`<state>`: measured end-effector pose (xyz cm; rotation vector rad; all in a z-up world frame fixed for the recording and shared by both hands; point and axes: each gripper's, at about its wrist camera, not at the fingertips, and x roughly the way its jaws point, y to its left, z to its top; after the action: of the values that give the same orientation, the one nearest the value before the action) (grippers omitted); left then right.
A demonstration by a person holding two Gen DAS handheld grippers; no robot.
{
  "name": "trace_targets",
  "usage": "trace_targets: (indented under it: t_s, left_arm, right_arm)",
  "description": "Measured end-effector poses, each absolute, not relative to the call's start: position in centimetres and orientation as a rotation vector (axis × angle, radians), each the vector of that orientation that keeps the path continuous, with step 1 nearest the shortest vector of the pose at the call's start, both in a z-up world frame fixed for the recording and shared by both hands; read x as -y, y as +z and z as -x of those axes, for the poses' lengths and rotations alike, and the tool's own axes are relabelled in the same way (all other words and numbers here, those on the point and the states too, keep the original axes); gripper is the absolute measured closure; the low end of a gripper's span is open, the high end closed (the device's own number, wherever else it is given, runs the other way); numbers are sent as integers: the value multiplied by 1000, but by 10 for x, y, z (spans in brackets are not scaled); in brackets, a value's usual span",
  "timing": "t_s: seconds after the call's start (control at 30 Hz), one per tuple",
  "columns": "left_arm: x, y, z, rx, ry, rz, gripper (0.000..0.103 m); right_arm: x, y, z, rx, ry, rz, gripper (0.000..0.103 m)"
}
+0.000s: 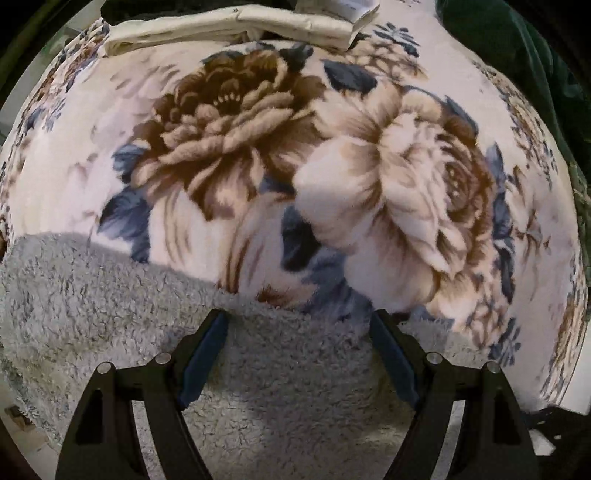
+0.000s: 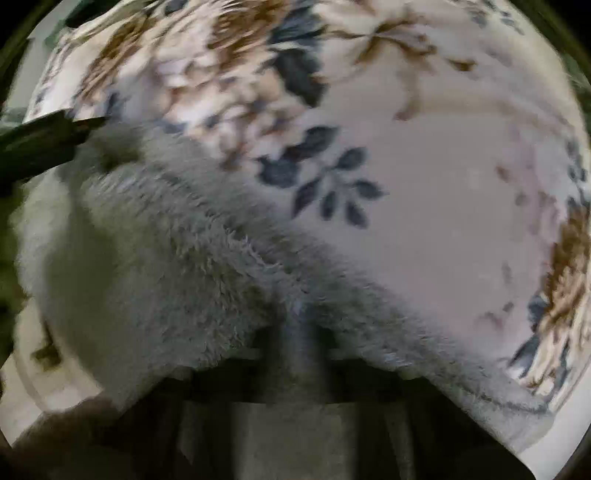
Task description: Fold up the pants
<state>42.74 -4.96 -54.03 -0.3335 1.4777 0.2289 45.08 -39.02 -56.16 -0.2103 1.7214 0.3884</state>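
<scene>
The pants are grey, fluffy fleece (image 1: 110, 295) and lie on a floral blanket (image 1: 332, 147). In the left wrist view my left gripper (image 1: 299, 332) is open just above the grey fleece, its two fingers wide apart with nothing between them. In the right wrist view the grey pants (image 2: 184, 266) are bunched and pulled up over my right gripper (image 2: 299, 332), which is shut on a fold of the fleece; the fingers are mostly hidden under the fabric and the frame is blurred.
A folded cream cloth (image 1: 236, 27) lies at the blanket's far edge. Dark green fabric (image 1: 517, 55) is at the far right. The other gripper's dark tip (image 2: 44, 144) shows at the left of the right wrist view.
</scene>
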Motion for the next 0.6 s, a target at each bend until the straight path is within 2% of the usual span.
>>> trace_targets:
  t_s: [0.1, 0.23, 0.3, 0.33, 0.37, 0.5, 0.6]
  left_arm:
    - [47, -527, -424, -1455, 223, 343, 24]
    - [53, -519, -421, -1432, 204, 288, 24]
    - [57, -528, -421, -1474, 200, 296, 24]
    - [56, -528, -421, -1477, 199, 313, 24]
    - [56, -524, -420, -1464, 196, 316, 24]
    - [71, -492, -408, -1410, 157, 278, 24]
    - [98, -474, -391, -1409, 92, 248, 24]
  right_arm:
    - [408, -552, -459, -1659, 297, 101, 98]
    - [423, -556, -457, -1678, 279, 27, 96]
    - [436, -551, -451, -1683, 260, -46, 76]
    - [446, -547, -445, -1672, 238, -90, 54]
    - [472, -534, -440, -1637, 196, -196, 41]
    - [581, -493, -394, -1493, -28, -531, 38]
    - [675, -466, -318, -1388, -298, -705, 38]
